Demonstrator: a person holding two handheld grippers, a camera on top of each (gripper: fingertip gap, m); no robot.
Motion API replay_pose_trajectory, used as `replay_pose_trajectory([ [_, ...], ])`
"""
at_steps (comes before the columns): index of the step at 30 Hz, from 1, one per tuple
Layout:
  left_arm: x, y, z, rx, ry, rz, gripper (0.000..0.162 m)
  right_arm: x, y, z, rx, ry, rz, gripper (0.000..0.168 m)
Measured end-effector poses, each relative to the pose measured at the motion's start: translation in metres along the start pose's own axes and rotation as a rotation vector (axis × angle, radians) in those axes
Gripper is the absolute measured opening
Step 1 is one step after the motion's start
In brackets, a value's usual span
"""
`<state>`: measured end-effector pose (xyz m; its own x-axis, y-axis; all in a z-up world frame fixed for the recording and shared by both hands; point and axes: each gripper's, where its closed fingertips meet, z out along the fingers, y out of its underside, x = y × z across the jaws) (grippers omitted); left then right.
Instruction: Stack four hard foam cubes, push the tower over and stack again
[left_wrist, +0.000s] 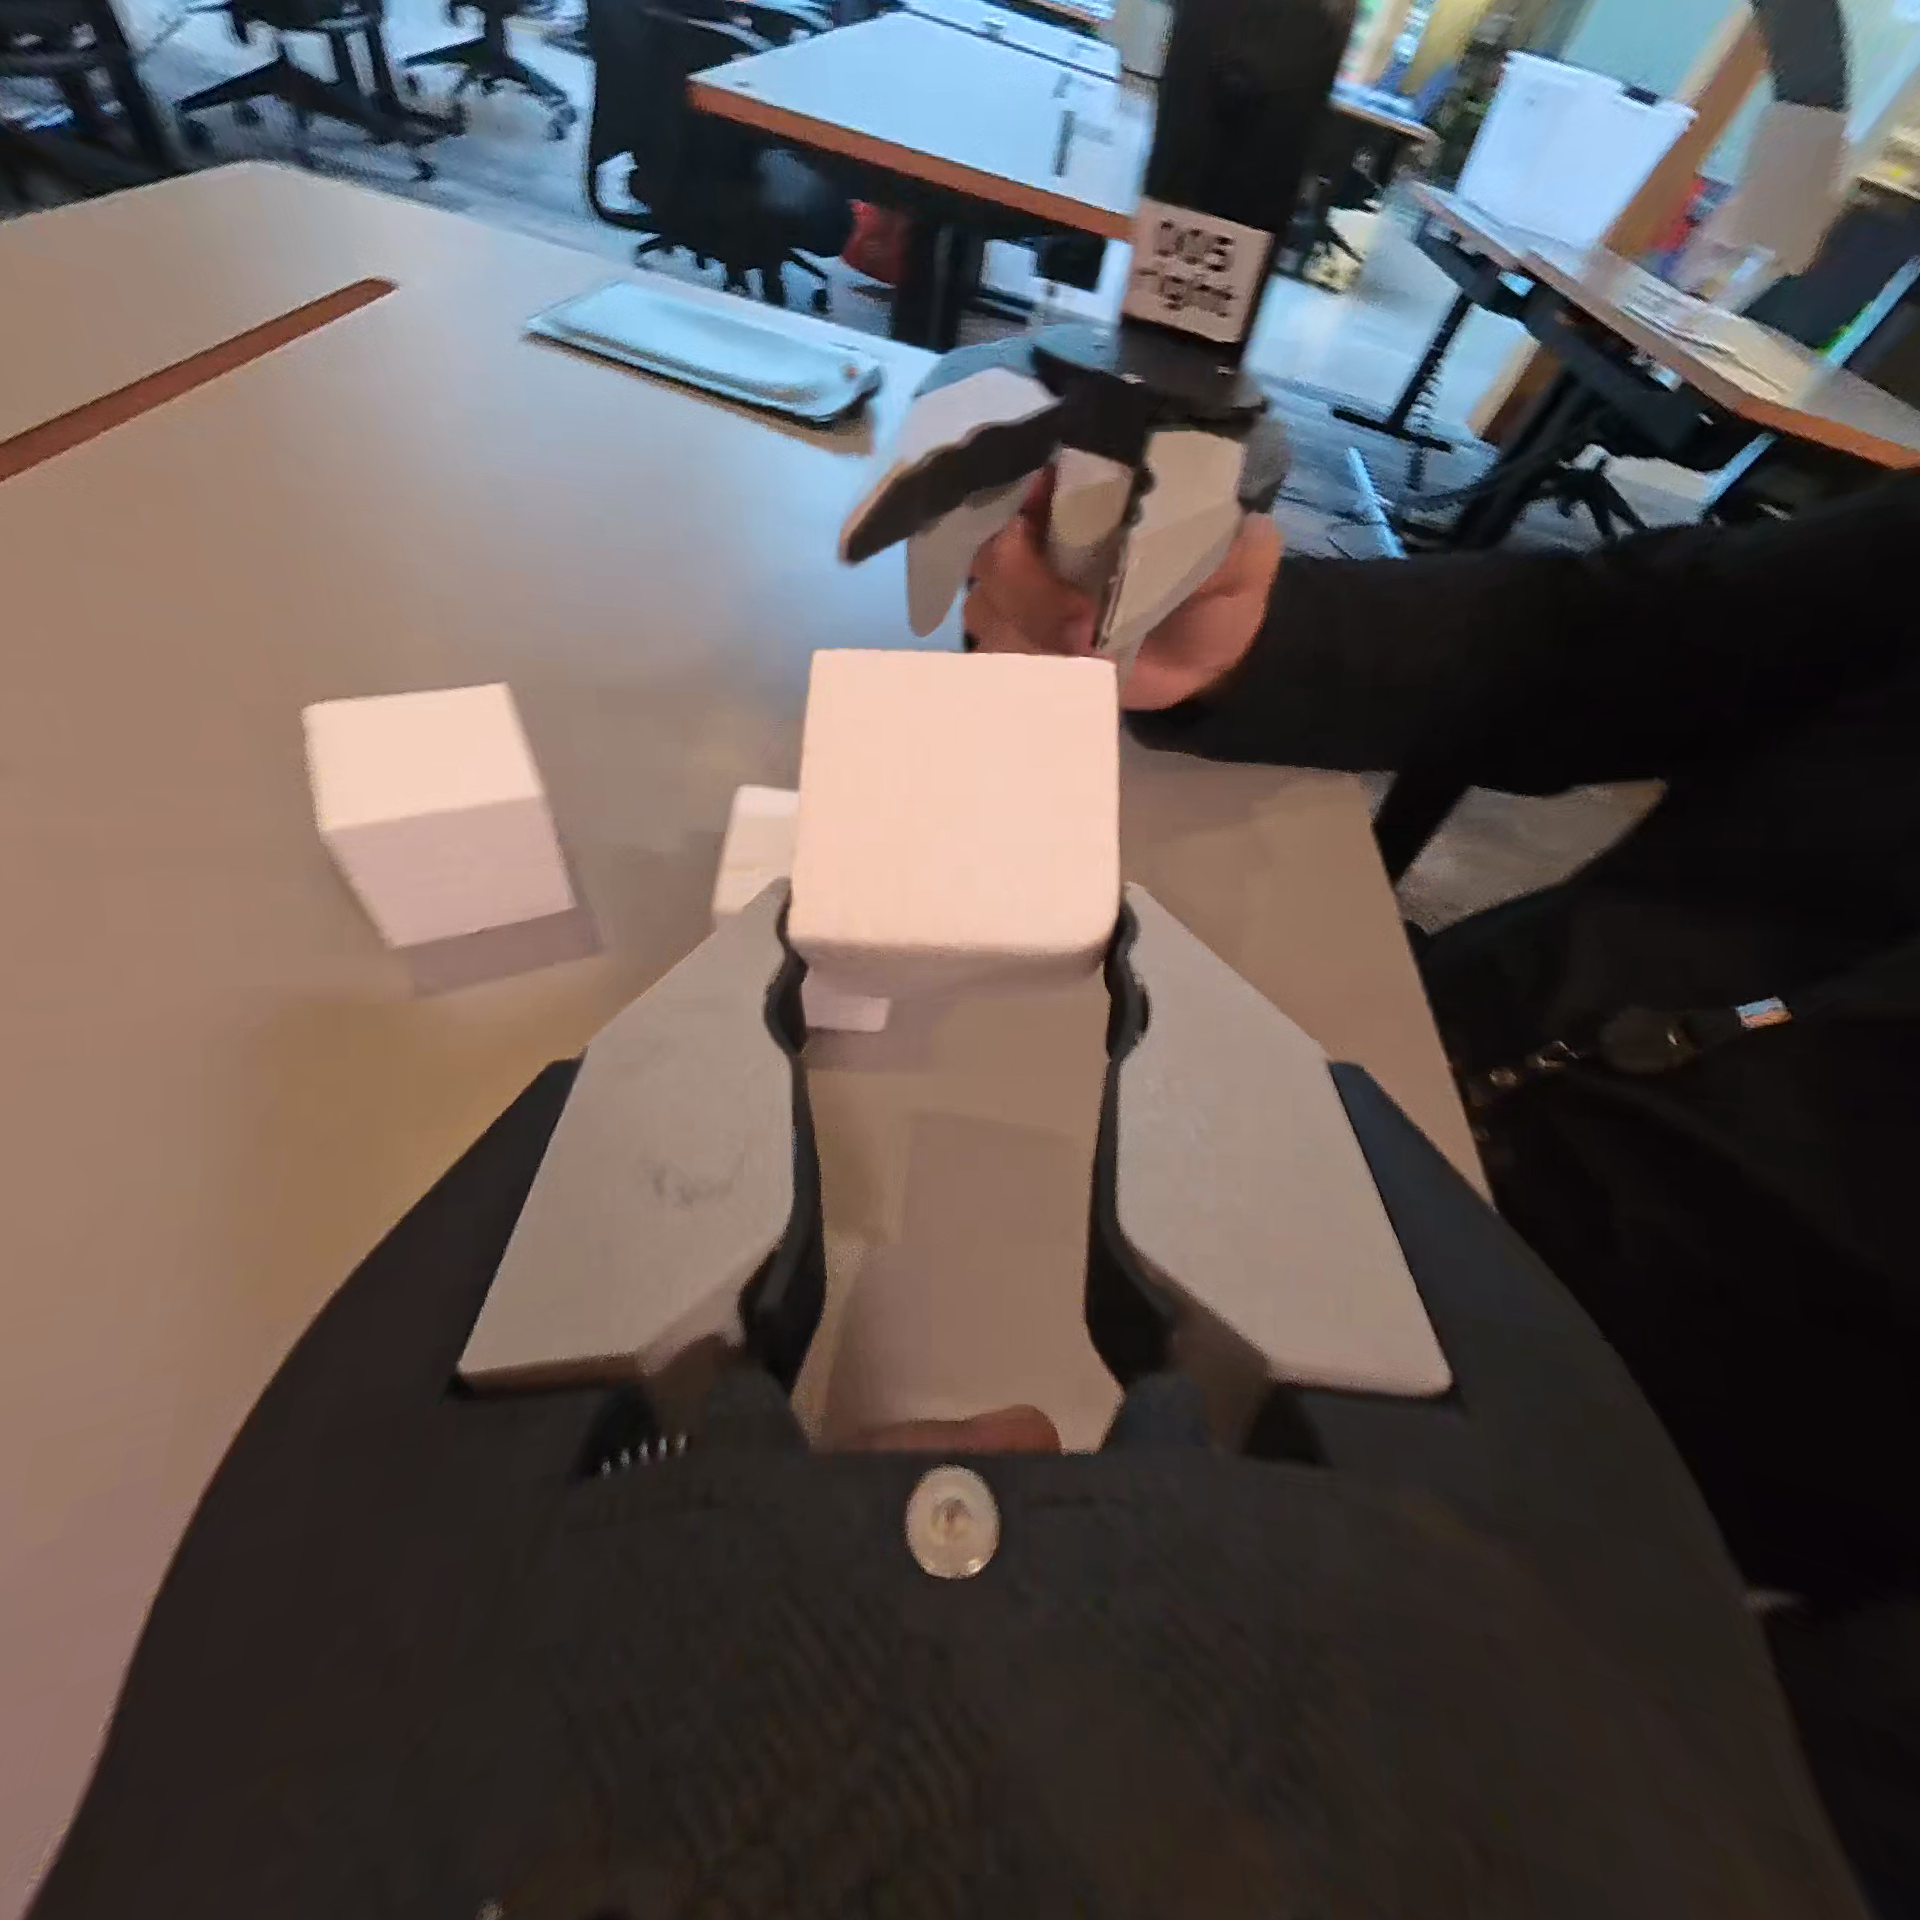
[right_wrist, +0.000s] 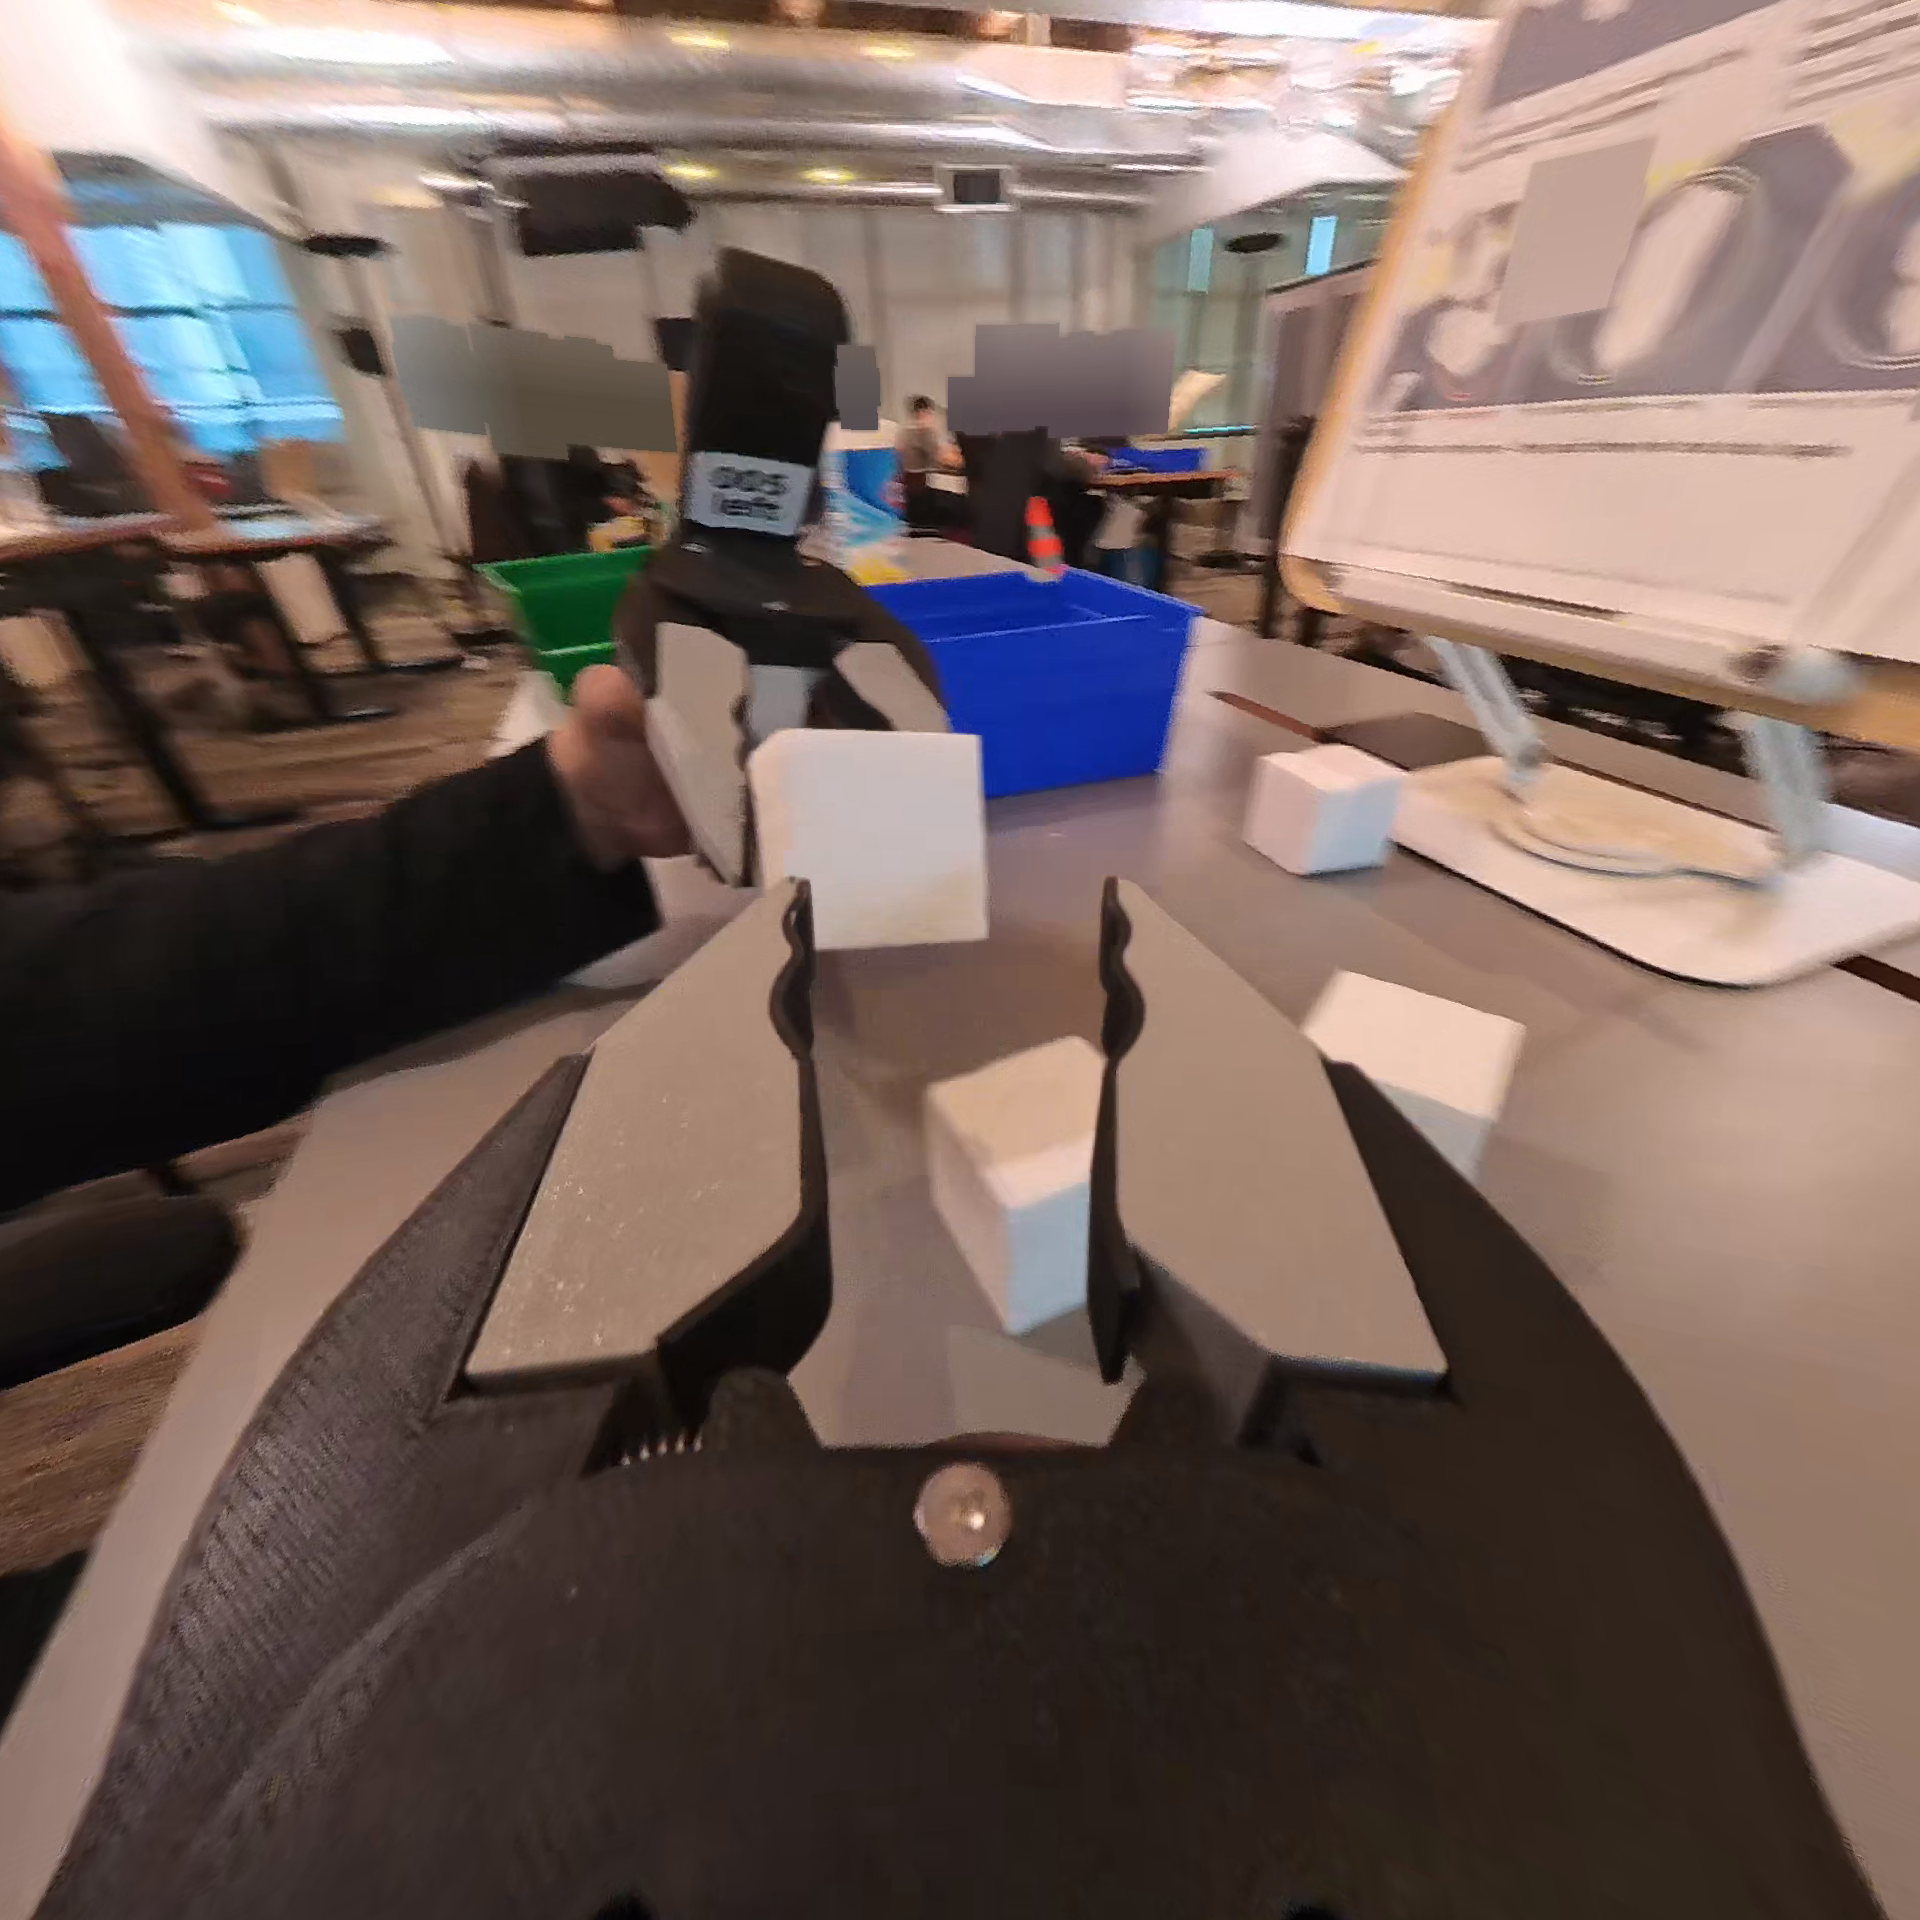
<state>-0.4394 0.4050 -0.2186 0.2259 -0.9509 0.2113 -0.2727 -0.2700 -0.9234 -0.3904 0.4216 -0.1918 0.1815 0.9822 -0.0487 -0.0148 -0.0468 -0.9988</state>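
Observation:
My left gripper (left_wrist: 954, 920) is shut on a white foam cube (left_wrist: 954, 800) and holds it above the grey table (left_wrist: 312, 520). A second cube (left_wrist: 436, 810) stands on the table to the left. A third cube (left_wrist: 753, 852) is mostly hidden behind the held one. My right gripper (right_wrist: 956, 904) is open and empty. One cube (right_wrist: 1003, 1164) lies on the table below, between its fingers and partly behind the right finger. Two more cubes sit right (right_wrist: 1413, 1060) and far right (right_wrist: 1320, 810). The held cube (right_wrist: 868, 831) and the left gripper (right_wrist: 790, 717) are just ahead.
A blue bin (right_wrist: 1039, 675) and a green bin (right_wrist: 571, 603) stand behind. A white stand base (right_wrist: 1621, 883) carrying a tilted board is at the right. A flat tray (left_wrist: 707, 348) lies at the table's far side. The table edge (left_wrist: 1392, 935) runs close on the right. Spacing between my two grippers at the tips: around 7 cm.

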Motion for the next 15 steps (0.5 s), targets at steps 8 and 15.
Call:
replay_pose_trajectory([
  [8, 0.029, 0.004, 0.018, -0.067, 0.056, 0.156, 0.056, -0.043, 0.011, 0.012, -0.041, -0.178, -0.059, 0.062],
  [15, 0.032, 0.012, 0.033, -0.120, 0.075, 0.160, 0.056, -0.044, 0.012, 0.014, -0.046, -0.177, -0.046, 0.061],
])
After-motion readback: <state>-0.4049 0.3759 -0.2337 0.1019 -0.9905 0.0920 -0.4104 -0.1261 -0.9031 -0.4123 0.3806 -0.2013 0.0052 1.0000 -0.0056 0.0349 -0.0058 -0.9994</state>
